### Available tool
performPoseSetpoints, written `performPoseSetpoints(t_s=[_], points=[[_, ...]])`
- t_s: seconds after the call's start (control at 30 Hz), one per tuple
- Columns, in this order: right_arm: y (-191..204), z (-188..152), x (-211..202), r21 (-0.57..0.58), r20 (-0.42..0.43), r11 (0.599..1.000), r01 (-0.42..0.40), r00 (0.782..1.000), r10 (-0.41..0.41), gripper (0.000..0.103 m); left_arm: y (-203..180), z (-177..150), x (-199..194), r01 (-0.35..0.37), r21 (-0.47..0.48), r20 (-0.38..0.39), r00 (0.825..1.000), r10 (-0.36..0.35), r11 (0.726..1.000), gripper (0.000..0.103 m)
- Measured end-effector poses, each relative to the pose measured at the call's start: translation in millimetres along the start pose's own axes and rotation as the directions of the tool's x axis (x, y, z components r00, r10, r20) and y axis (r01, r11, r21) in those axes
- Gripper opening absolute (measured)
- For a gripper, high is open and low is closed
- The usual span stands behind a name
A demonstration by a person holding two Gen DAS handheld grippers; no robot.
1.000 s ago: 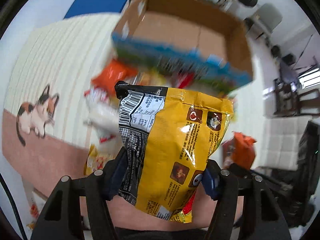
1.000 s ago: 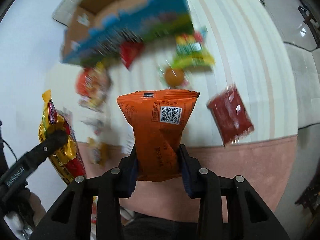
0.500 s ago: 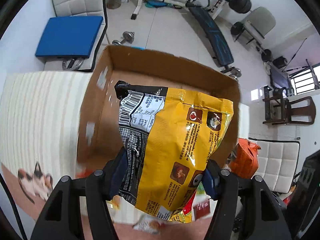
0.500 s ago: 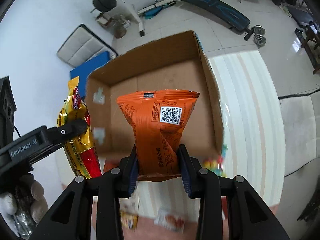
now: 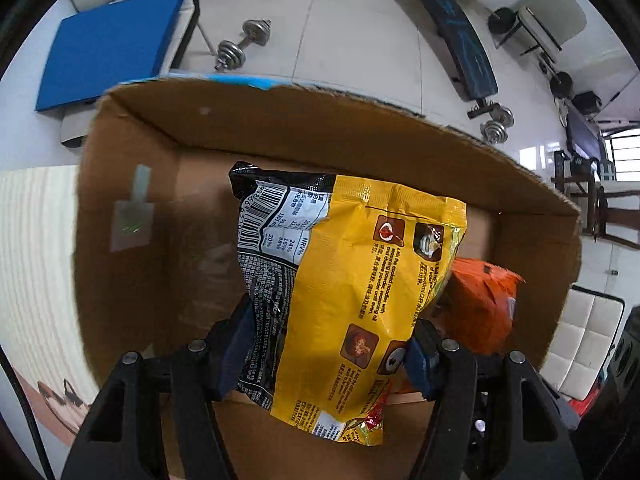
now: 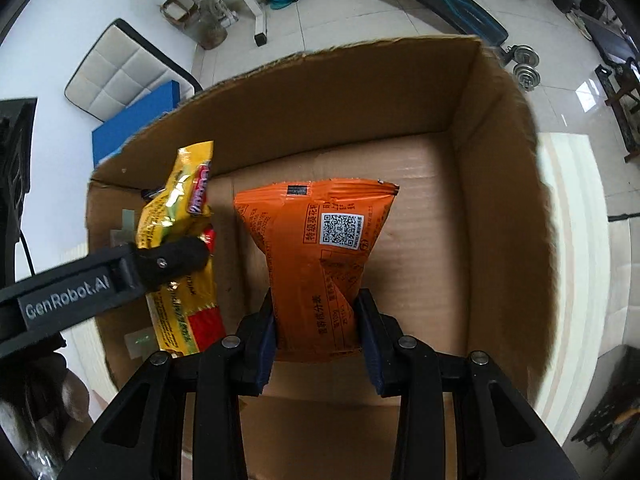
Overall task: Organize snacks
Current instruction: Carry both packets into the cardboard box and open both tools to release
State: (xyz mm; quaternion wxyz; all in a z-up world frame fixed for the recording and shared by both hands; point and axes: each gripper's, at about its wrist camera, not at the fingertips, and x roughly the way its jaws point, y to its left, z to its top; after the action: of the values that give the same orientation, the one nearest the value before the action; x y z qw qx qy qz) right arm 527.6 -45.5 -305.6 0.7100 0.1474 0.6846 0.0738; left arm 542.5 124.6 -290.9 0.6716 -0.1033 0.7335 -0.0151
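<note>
Deposit step: left tool [image 5: 328,344] pinches yellow noodle packet [image 5: 356,280], right tool [image 6: 318,336] pinches orange snack bag [image 6: 316,256], both above the cardboard box [image 6: 500,184] floor; next, lower and release.

Yellow-and-black noodle packet [image 5: 352,280], orange snack bag [image 6: 320,264], brown cardboard box [image 6: 500,200], blue mat [image 5: 108,56]

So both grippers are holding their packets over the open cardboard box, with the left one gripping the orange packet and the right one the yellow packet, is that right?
Not quite: the packets are swapped. The left gripper grips the yellow packet, as the left wrist view shows, and the right gripper the orange packet, both over the open cardboard box.
</note>
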Motion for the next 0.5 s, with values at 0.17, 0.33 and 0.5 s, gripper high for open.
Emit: performPoseSetpoints(t_s=[0.17,0.33,0.5], points=[[4.0,11.5,21.5,-0.062,-0.044,0.997,0.039,0.998,-0.042,0.089,-0.5,-2.7,11.8,-0.007,0.018,-0.041,0.999,0.008,1.0,0.066],[-0.5,12.9,23.2,-0.058,-0.063,0.997,0.058,0.996,-0.062,0.093,-0.8,-5.6,7.1,-0.055,0.062,-0.015,0.998,0.056,0.997,0.085],[3.4,6.9,14.2,-0.085,-0.052,0.993,0.078,0.995,-0.082,0.094,0.0,-16.3,-17.2,-0.059,0.069,0.041,0.998,0.057,0.996,0.086]])
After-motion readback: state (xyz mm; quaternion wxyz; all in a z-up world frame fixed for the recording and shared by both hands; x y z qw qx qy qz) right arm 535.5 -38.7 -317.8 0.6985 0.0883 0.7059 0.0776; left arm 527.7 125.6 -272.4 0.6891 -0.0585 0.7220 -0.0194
